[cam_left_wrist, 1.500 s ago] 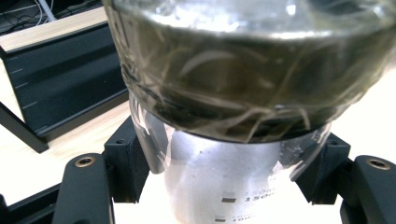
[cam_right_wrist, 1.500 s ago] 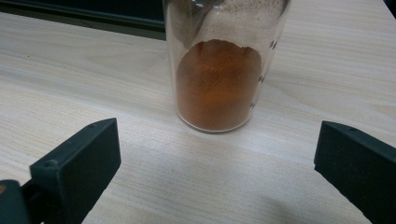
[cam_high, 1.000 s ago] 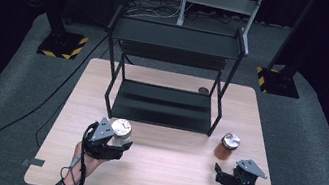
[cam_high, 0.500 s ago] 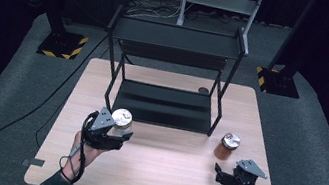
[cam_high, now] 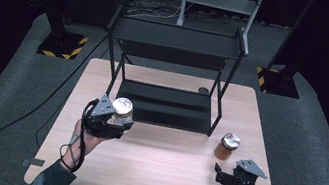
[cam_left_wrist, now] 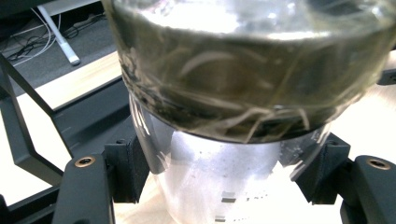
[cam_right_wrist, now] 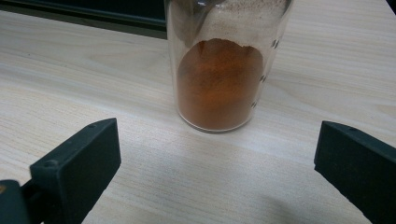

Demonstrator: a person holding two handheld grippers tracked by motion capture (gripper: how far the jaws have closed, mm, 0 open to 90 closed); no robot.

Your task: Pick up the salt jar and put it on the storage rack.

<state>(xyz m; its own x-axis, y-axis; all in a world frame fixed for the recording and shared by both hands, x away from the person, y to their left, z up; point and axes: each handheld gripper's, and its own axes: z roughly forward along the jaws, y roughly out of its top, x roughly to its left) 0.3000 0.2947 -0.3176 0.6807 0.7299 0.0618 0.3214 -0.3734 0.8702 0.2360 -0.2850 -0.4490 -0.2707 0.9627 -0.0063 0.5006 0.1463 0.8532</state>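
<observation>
While the left gripper [cam_high: 114, 123] holds its jar [cam_high: 122, 109] clear of the table [cam_high: 158, 177], at the near left corner of the black shelf rack [cam_high: 165, 105], the main hazard is a slip: in the left gripper view the jaws are clamped on the smooth clear lower wall of the glass jar [cam_left_wrist: 224, 182], well below its heavier upper part, so a tilt or a jolt could let it rotate or slide out of the pads. A second hazard, in my judgement, is the rack itself; its near left upright stands just beside the lifted jar, and a careless swing toward the lower shelf could knock glass against metal. Contents, as far as can be seen: the held jar carries a mass of pale, thread-like strands packed against the glass in its upper part, apparently dried; what they are I cannot tell. Its lid looks silver from above. The second jar [cam_high: 227, 145] stands upright on the table to the right, near the rack's right leg, and holds an orange-red powder [cam_right_wrist: 219, 84] filling roughly its lower half. The right gripper [cam_high: 229, 178] sits just on the near side of it, jaws wide open and empty, apart from the glass. A careless advance there could topple that jar. A small dark round object [cam_high: 203, 91] lies on the table behind the rack; unidentified.
</observation>
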